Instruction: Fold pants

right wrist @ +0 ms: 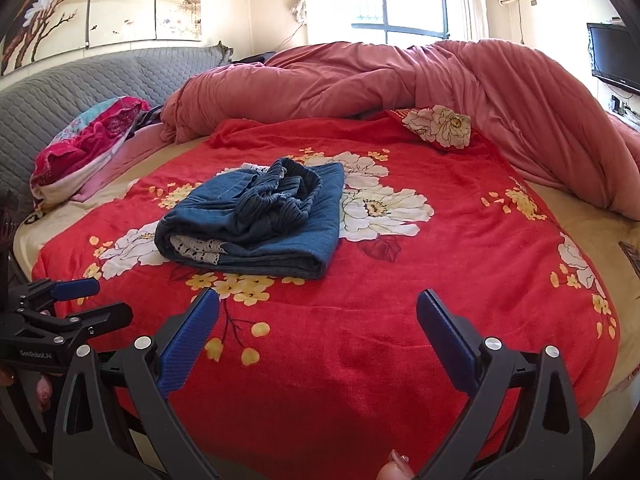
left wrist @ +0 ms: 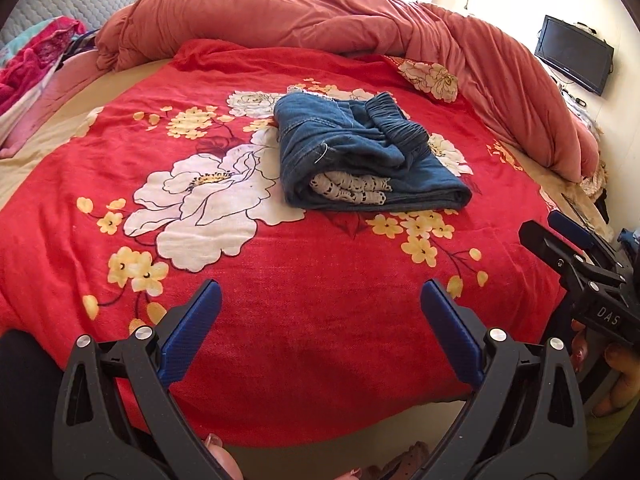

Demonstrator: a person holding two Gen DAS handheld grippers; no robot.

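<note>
Folding done by the look of things on the bed with the red flower-printed blanket (left wrist: 320,320): only tidying and letting go left, as a judgement. Behind, heaped along the far edge, a rumpled salmon-pink quilt (left wrist: 280,16), well apart from the work and no hindrance. Off to the headboard side, a grey quilted headboard (right wrist: 80,84) and a pink and red patterned pillow (right wrist: 84,140), also clear of the route. Mid-blanket, the folded blue denim pants with white lace trim (right wrist: 256,220), a compact bundle, ruched elastic waistband bunched on top, lace peeping from the near fold. Worth pressing that waistband flat and squaring the loose upper layer if any touch-up follows; best approached low and from the near edge, so as not to drag the stack across the blanket. Near the far corner, a small red cushion with a white flower (right wrist: 440,126), apart from the bundle. Left claw (left wrist: 320,312) spread wide, empty, hovering near the foot of the bed. Right claw (right wrist: 318,320) likewise wide and empty, short of the pants, nothing between.
</note>
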